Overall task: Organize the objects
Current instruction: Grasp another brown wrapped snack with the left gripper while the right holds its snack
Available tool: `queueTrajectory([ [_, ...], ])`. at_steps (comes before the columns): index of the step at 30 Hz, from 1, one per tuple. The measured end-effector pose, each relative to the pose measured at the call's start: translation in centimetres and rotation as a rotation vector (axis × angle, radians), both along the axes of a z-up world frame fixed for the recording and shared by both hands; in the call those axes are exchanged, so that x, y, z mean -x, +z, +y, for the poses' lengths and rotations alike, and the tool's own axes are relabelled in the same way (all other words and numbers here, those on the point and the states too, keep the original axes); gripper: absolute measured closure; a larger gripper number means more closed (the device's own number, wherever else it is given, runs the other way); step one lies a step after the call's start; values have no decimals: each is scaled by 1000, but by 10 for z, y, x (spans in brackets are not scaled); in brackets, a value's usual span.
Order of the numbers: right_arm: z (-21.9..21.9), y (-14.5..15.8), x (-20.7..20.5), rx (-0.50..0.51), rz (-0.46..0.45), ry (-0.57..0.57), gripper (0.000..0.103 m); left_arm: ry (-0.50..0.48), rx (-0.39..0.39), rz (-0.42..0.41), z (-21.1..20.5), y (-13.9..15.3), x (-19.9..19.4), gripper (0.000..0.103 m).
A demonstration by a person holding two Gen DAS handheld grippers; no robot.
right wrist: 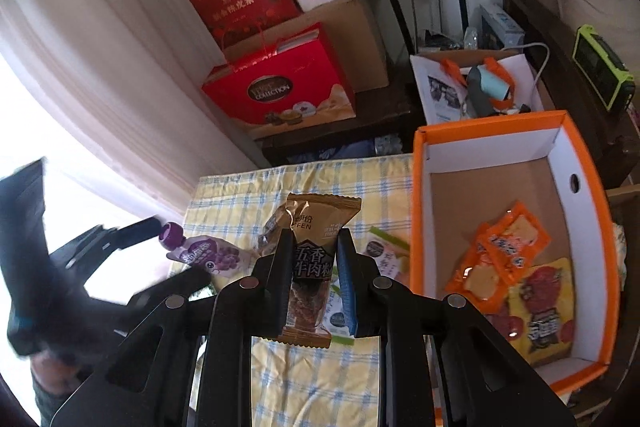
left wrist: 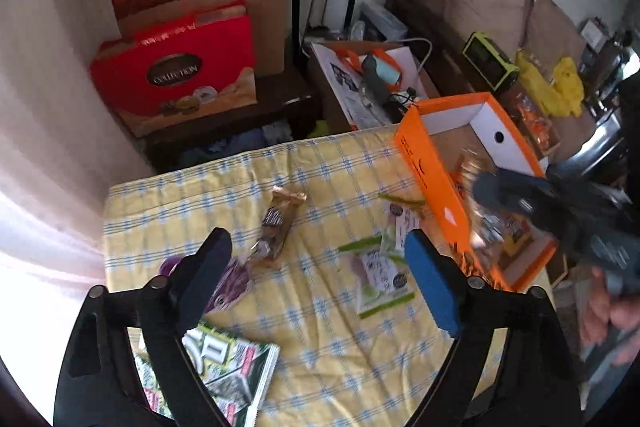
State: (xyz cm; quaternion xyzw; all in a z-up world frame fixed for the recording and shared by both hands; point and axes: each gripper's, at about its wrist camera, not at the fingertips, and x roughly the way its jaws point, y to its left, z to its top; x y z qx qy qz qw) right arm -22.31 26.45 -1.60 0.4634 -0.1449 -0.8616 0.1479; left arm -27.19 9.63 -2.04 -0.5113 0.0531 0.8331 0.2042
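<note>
Yellow checked cloth (left wrist: 320, 339) covers the table, and a white curtain hangs along its left side. Past the far edge stand red gift boxes (left wrist: 176, 75) and a brown cardboard box.

An orange shoe box (right wrist: 600, 239) sits at the far right corner of the table with no lid on it. Inside it lie two orange snack packs (right wrist: 500, 255) and a yellow and red pack (right wrist: 540, 315), close to the near end of the box.

The right gripper (right wrist: 310, 279) has its jaws nearly closed. They squeeze a gold and brown snack pack (right wrist: 312, 227) by its middle, and the pack stands up straight above the cloth, just left of the box.

The left gripper (left wrist: 316, 279) is over the middle of the table. Its jaws are wide apart and nothing is between them.

A brown snack bar (left wrist: 276, 223) lies on the cloth past the gripper's tips, toward the far edge. A purple pouch with a round cap (left wrist: 232, 279) lies by the left finger, partly hidden behind it. Some green and white packs (left wrist: 380, 267) lie by the right finger, next to the orange box. A green magazine (left wrist: 224, 367) lies at the near edge on the left.

In the left wrist view the right gripper looks dark and blurry over the box, and a hand (left wrist: 608, 315) shows below it.
</note>
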Motion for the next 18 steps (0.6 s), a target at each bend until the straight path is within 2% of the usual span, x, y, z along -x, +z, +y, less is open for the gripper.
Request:
queueTrajectory([
  [4, 11, 10, -7, 6, 15, -3, 83, -6, 84, -6, 16, -15, 20, 25],
  [8, 20, 20, -13, 7, 34, -6, 83, 1, 223, -47, 35, -45, 41, 46],
  [13, 29, 25, -18, 5, 43, -7, 83, 16, 324, -119, 52, -84, 64, 47],
  [18, 33, 23, -20, -4, 42, -3, 83, -19, 370, -168, 63, -108, 73, 47],
])
